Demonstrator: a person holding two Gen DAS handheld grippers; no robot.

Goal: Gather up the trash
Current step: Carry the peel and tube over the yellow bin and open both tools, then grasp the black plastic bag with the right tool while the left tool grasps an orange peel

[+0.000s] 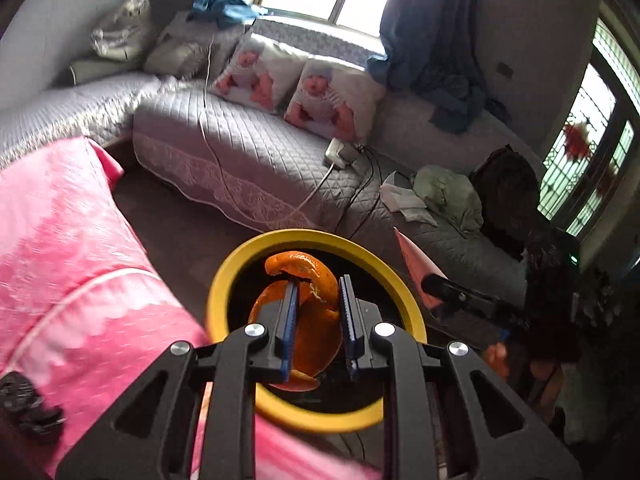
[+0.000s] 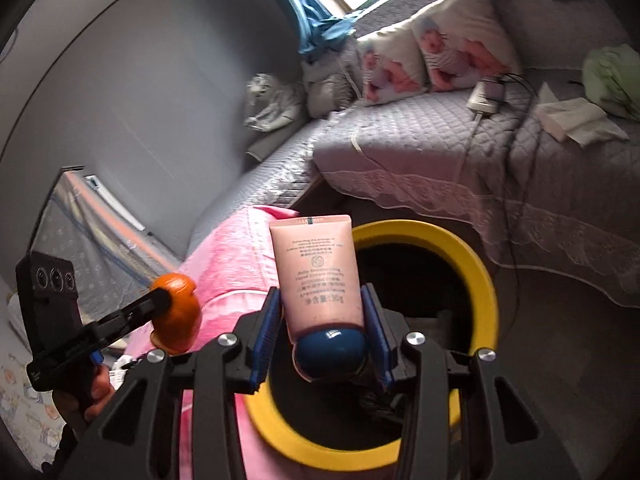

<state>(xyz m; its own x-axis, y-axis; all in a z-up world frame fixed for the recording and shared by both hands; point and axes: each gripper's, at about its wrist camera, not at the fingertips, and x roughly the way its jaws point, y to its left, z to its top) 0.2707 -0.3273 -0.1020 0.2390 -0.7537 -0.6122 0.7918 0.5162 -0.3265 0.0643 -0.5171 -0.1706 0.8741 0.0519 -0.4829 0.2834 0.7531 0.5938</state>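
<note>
Both grippers hang over the yellow-rimmed bin (image 2: 476,264), which stands on the floor just beside the pink-covered bed (image 1: 72,264) and in front of the grey quilted sofa (image 1: 248,152).

The left gripper (image 1: 318,300) holds a curl of orange peel (image 1: 316,320) above the bin's mouth. Its jaws stand partly apart with the peel between them; the left pad plainly presses the peel, but I cannot tell whether the right pad touches it, so the grip looks loose. The peel should be very light, limp and a little slick on its inner side. It could easily slip or catch on a pad, so a pinch across its thickest fold seems safest.

The right gripper (image 2: 322,320) is closed on a pink hand-cream tube (image 2: 316,272), clamping the lower body just above its dark blue cap (image 2: 330,354), with the crimped end pointing away over the bin's near rim. The tube looks soft-walled and smooth; squeezed hard, it may bulge or slide. The firm shoulder near the cap seems the better place to hold.

Tissues (image 2: 572,118) lie on the sofa, well beyond the bin.
</note>
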